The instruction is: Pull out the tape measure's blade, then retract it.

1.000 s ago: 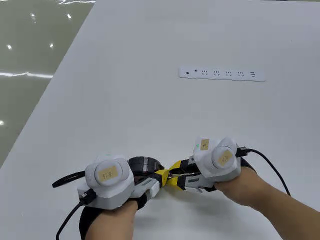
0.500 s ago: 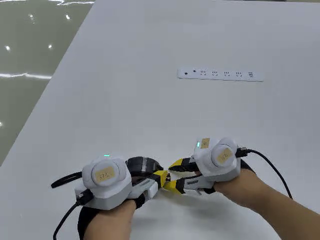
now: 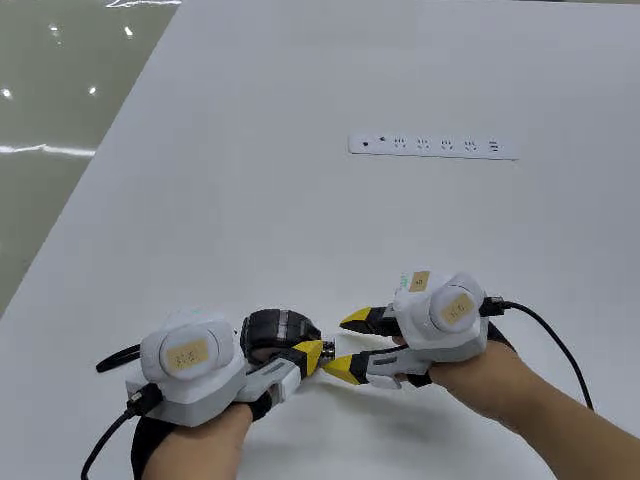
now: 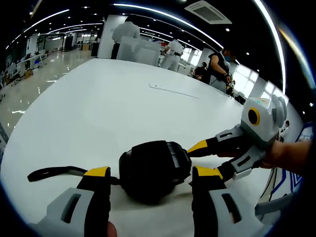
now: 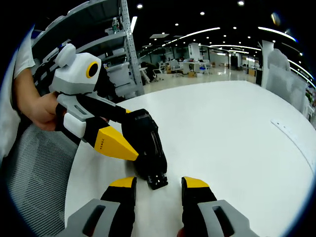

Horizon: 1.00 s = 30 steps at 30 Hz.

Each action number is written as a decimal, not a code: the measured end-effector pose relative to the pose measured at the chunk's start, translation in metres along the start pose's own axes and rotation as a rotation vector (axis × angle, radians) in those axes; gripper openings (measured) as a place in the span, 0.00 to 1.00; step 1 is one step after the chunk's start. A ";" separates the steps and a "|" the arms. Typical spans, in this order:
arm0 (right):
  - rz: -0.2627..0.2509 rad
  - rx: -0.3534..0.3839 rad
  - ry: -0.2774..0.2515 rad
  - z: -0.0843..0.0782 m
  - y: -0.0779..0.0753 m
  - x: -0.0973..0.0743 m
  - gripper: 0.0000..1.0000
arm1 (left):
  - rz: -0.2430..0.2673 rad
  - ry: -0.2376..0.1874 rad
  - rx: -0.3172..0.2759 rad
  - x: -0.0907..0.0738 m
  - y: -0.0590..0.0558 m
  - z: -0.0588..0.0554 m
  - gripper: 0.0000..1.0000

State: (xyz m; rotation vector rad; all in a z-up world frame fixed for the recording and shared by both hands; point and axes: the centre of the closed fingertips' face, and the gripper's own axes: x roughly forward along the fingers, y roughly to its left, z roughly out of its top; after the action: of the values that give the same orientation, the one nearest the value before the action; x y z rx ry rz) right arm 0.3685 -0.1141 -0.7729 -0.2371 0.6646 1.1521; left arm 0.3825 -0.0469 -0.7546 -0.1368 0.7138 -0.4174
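Since a second ago the right gripper (image 5: 159,183) has spread its jaws: they were pinched together at the tape measure's mouth. Now the two yellow wedge tips stand well apart and hold nothing, with the case's small black blade-end just ahead of the gap between them. Across from it, the left gripper (image 4: 153,174) has its yellow-tipped jaws closed against both sides of the tape measure (image 4: 154,165) and holds it down on the table (image 3: 300,200). That case is black, rounded and chunky, with ribbed, rubbery-looking panels. No blade is drawn out. A flat black wrist strap (image 4: 54,173) trails from the case past the left jaw. Both grippers have smooth white plastic bodies and black cables. The tabletop is matte white, and a long, slim white power strip (image 3: 430,145) lies well beyond the grippers.
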 end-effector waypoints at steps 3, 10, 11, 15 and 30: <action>-0.015 0.015 0.000 -0.001 -0.001 -0.001 0.36 | -0.009 -0.001 0.021 -0.002 -0.001 0.000 0.62; -0.051 0.014 -0.018 -0.001 0.003 -0.015 0.40 | -0.026 -0.008 0.054 -0.010 0.000 0.002 0.62; -0.062 0.029 -0.027 0.000 0.003 -0.019 0.41 | -0.028 -0.008 0.058 -0.012 0.000 0.003 0.63; -0.095 0.037 -0.041 -0.002 0.005 -0.032 0.51 | -0.055 -0.013 0.084 -0.019 0.002 0.001 0.65; -0.195 0.100 -0.058 -0.022 0.012 -0.075 0.76 | -0.111 -0.019 0.166 -0.045 0.012 -0.008 0.72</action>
State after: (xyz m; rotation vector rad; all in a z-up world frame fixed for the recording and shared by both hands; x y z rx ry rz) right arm 0.3320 -0.1771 -0.7436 -0.1787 0.6313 0.9328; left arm 0.3509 -0.0173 -0.7364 -0.0237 0.6518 -0.5792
